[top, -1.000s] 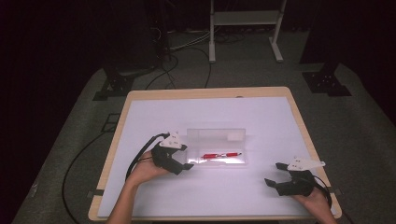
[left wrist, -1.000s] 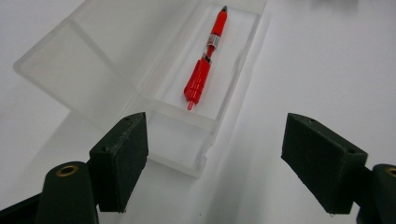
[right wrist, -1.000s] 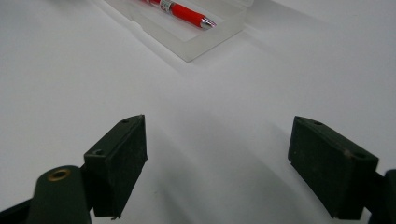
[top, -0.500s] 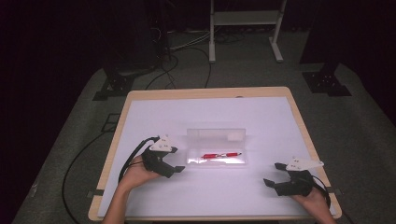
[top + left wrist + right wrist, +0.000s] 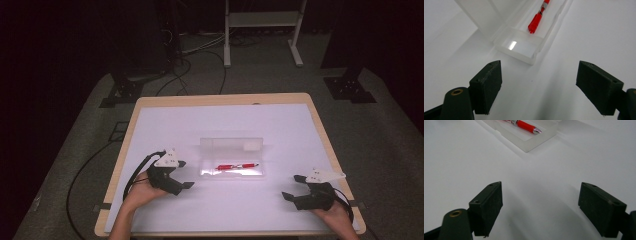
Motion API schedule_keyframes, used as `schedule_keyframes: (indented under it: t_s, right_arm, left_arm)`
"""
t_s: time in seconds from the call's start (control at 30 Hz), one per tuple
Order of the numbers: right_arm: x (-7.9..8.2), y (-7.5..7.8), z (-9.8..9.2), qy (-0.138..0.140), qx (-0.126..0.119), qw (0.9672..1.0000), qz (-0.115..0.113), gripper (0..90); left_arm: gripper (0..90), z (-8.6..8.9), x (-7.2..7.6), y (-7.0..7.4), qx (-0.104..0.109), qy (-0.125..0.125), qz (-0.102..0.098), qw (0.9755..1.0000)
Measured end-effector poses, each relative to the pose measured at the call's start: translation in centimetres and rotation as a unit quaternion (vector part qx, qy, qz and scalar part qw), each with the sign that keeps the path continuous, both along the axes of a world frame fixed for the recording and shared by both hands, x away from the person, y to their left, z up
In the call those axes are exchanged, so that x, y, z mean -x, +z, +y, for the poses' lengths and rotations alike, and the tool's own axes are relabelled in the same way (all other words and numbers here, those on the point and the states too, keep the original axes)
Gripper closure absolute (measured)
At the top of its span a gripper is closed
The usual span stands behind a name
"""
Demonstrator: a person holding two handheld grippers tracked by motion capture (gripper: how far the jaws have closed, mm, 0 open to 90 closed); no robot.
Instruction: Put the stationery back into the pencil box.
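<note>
The left gripper (image 5: 186, 175) has drawn back toward seven o'clock from the clear case (image 5: 232, 159), both grippers' fingers spread empty, so a hasty re-approach risks shoving the light case and rolling the red pen (image 5: 236, 166) inside.

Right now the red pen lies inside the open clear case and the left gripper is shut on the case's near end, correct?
Not quite. The red pen does lie inside the open clear case, but the left gripper is not shut on it: the left gripper view shows its jaws wide apart, short of the case's end, with bare table between them.
</note>
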State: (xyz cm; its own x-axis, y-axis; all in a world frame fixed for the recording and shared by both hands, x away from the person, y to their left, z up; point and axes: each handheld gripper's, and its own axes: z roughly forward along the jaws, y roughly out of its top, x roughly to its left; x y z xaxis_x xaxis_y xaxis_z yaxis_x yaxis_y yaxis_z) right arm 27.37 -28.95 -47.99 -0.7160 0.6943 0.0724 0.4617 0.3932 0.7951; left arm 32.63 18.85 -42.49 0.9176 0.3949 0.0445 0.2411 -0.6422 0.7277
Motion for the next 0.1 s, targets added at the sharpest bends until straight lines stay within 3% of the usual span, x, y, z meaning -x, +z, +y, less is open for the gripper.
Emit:
schedule_keyframes:
  t_s: [0.1]
  right_arm:
    - [0.04,0.0,-0.07,0.0,-0.002,1.0,0.0,18.9]
  left_arm:
    - [19.0,0.37,0.69,-0.12,0.004,0.004,-0.007,1.0]
